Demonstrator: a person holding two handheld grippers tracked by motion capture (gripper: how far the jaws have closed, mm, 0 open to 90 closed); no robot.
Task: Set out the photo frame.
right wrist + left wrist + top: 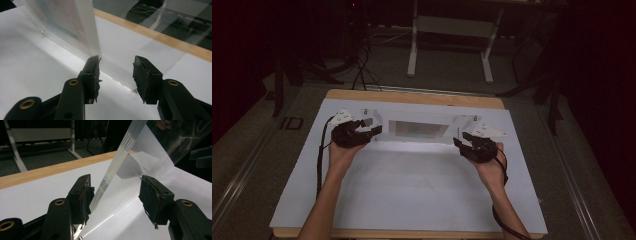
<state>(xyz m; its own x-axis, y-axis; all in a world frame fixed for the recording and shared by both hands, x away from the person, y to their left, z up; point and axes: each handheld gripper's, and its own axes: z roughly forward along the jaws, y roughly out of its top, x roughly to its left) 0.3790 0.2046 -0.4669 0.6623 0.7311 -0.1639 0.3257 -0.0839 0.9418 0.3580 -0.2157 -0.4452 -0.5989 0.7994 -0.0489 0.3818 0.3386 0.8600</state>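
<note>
A clear acrylic stand [419,129] rests upright at the far middle of the white board [412,185]. My left gripper [374,131] is at its left end, jaws open. In the left gripper view the stand's clear edge [110,180] runs between the open jaws of the left gripper [115,197], close to the left pad. My right gripper [459,141] is at the stand's right end. In the right gripper view a frosted panel [82,30] rises just beyond the left jaw, and the right gripper [116,75] is open around the stand's clear wall.
The white board lies on a wooden table [412,96] whose far edge shows behind the stand. Beyond it, on the dark floor, are a white desk frame [449,45] and some cables [362,65]. The near half of the board is bare.
</note>
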